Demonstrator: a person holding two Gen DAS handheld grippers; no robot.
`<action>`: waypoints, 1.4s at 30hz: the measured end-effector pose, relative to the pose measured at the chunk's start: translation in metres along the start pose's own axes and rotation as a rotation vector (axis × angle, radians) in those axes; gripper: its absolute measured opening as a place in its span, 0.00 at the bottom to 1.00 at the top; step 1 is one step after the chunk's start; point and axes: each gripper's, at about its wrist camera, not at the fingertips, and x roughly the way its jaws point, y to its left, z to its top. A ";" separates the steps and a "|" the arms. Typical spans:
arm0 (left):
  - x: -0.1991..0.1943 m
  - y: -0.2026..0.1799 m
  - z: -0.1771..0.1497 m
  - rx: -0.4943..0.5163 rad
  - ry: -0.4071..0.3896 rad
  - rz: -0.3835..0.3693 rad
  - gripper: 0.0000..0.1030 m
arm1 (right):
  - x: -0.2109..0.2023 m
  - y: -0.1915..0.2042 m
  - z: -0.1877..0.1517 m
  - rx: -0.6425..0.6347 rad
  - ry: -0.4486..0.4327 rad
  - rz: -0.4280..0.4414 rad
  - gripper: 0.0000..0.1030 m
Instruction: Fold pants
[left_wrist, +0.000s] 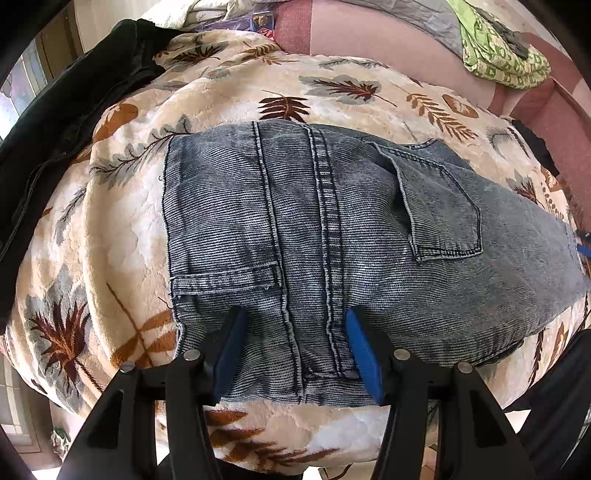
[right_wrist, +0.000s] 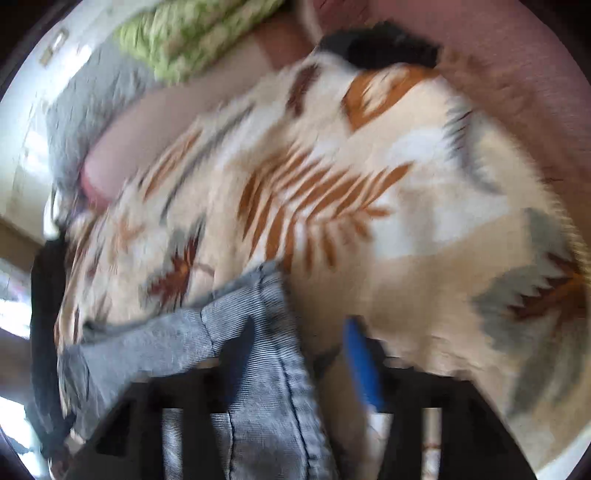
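While the jeans (left_wrist: 332, 229) lie folded to a thick pad on the blanket (left_wrist: 122, 236), we judge the denim heavy, limp yet grippy, best pinched at hems and stacked edges. Our left gripper (left_wrist: 295, 332) straddles the near seam, jaws apart, not pinching. Our right gripper (right_wrist: 301, 343), blurred, has denim between parted jaws; whether it pinches, we cannot tell.

Pretty clearly someone's home, a bedroom or living room. There's a plush cream blanket (left_wrist: 258, 85) with a brown and grey leaf print spread over a pink upholstered sofa or bed (left_wrist: 369, 48), a crumpled green patterned cloth (left_wrist: 498, 51) up on it, a black garment (left_wrist: 74, 110) dumped at the side, and daylight coming in at the left edge.
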 end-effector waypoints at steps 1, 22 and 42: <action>0.000 0.000 0.000 -0.002 0.000 0.001 0.56 | -0.017 0.005 -0.005 -0.020 -0.030 0.034 0.58; -0.004 -0.018 0.005 0.032 0.023 -0.001 0.71 | -0.011 0.023 -0.065 -0.088 0.278 0.141 0.63; -0.005 -0.011 0.010 0.022 0.033 0.062 0.78 | 0.035 0.025 0.004 -0.207 0.159 -0.253 0.18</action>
